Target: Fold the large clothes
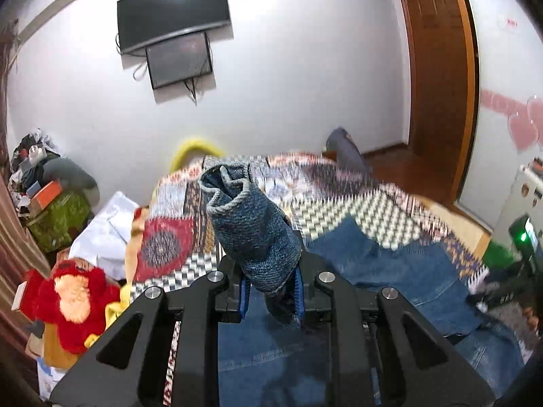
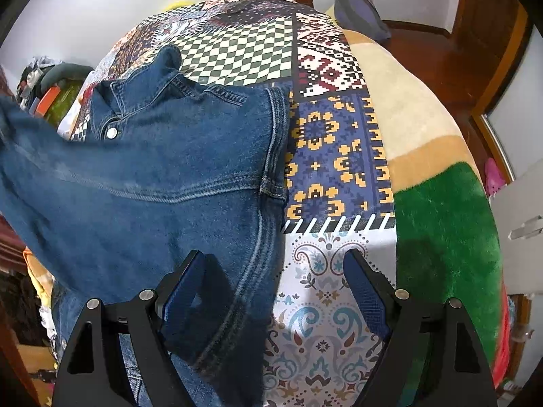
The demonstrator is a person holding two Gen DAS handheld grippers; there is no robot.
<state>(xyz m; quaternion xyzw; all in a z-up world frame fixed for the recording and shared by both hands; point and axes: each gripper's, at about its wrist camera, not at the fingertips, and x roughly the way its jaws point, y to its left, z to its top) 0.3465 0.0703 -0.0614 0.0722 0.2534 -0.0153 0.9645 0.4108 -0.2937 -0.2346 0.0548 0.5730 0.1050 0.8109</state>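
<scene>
Broadly, a bed fills the room, covered by a patchwork bedspread (image 2: 237, 47) of checkered, geometric and paisley panels; a green and tan blanket (image 2: 444, 234) lies along its right side. Denim jacket (image 2: 152, 169) lies on the bedspread, collar and a metal snap toward the far end, shoulder seam running down toward the near edge. It covers the left half of the spread in the right wrist view; the paisley panel beside it is bare.

Left gripper (image 1: 269, 293): fingers closed on a rolled sleeve cuff (image 1: 251, 224) of the jacket, which stands up out of the pinch, open end pointing away. The rest of the denim trails down below and to the right of it.

Right gripper (image 2: 276, 288): fingers spread wide, holding nothing. Left finger (image 2: 185, 291) is over the denim near the side seam; the other is over the paisley panel. Contact with the cloth cannot be judged.

Background, left wrist view: two dark screens (image 1: 173, 13) on the white wall, a wooden door (image 1: 437, 68) at right, a red plush toy (image 1: 73, 300) left of the bed.
</scene>
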